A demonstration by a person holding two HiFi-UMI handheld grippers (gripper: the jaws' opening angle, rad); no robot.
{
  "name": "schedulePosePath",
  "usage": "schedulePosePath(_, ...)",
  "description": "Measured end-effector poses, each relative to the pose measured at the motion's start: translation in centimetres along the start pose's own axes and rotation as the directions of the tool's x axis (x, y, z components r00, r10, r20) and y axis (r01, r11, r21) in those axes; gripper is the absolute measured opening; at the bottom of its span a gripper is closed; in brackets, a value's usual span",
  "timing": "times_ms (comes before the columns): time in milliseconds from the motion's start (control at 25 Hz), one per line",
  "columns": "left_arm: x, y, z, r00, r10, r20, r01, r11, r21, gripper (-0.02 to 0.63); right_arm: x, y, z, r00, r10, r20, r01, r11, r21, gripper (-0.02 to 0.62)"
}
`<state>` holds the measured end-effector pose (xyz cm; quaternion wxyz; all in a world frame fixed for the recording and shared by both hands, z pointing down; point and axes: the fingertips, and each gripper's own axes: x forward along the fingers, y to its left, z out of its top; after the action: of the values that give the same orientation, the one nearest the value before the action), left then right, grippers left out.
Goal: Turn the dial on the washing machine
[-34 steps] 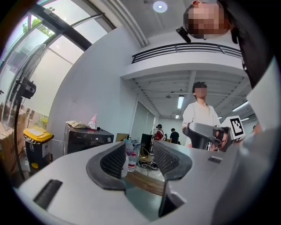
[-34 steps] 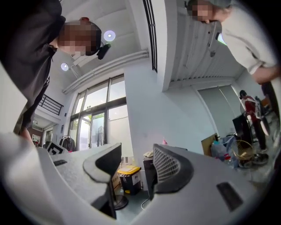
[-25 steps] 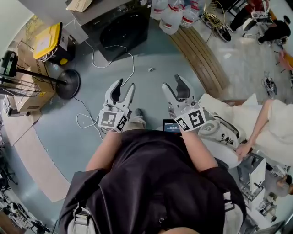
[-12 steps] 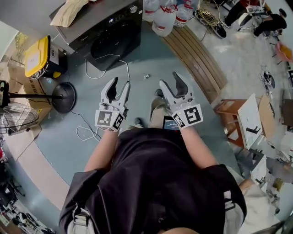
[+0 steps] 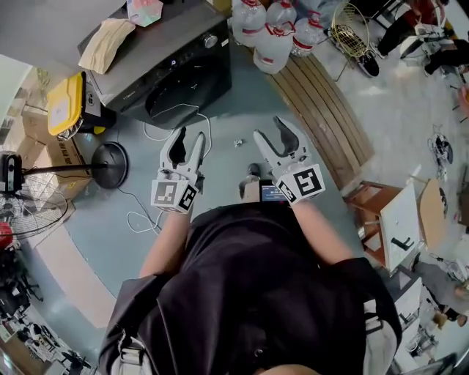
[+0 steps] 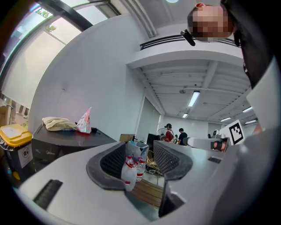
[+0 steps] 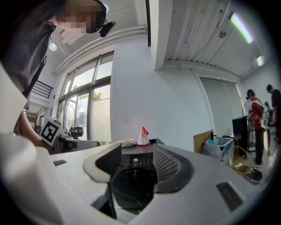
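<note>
The dark front-loading washing machine point(image 5: 165, 69) stands at the top of the head view, its round silver dial point(image 5: 211, 41) at the right end of the control strip. My left gripper point(image 5: 188, 140) and right gripper point(image 5: 270, 132) are both open and hold nothing, side by side over the floor, well short of the machine. In the right gripper view the machine's door point(image 7: 131, 182) and lit panel show between the open jaws of the right gripper point(image 7: 135, 163). The left gripper point(image 6: 139, 160) frames distant water bottles; the machine point(image 6: 61, 145) lies to its left.
A folded cloth point(image 5: 106, 42) and a pink bag point(image 5: 144, 9) lie on the machine's top. A white cable point(image 5: 176, 117) trails on the floor before it. Large water bottles point(image 5: 275, 33), a slatted wooden bench point(image 5: 322, 95), a yellow-lidded bin point(image 5: 67, 102) and a fan base point(image 5: 110, 157) surround the path.
The person has walked toward the washing machine, which has come lower and larger in the head view. Both grippers travelled forward with them, jaws unchanged.
</note>
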<state>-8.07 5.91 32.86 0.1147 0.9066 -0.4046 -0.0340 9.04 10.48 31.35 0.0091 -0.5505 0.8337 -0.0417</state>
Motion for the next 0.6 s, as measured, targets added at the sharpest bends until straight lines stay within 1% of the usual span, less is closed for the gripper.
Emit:
schedulePosePath(200, 6.6, -0.1, 0.9, 0.998, 0.056, 0.01, -0.056, 0.998, 0.024, 0.195, 3.0, -7.2, -0.3, 0.999, 0.045, -0.03, -0.045, 0.999, -0.001, 0.21)
schedulePosePath(320, 9.6, 0.6, 0.7, 0.994, 0.106, 0.008, -0.106, 0.994, 0.017, 0.195, 5.3, -10.4, -0.7, 0.996, 0.074, -0.039, -0.074, 0.997, 0.006, 0.21)
schedulePosePath(480, 12.2, 1.9, 0.6, 0.991, 0.133, 0.001, -0.133, 0.991, 0.019, 0.195, 9.0, -12.4, -1.7, 0.994, 0.099, -0.053, -0.097, 0.994, 0.04, 0.21)
schedulePosePath(600, 13.8, 4.2, 0.7, 0.989, 0.15, 0.001, -0.15, 0.989, 0.014, 0.195, 12.5, -12.7, -1.7, 0.991, 0.125, -0.046, -0.122, 0.991, 0.047, 0.21)
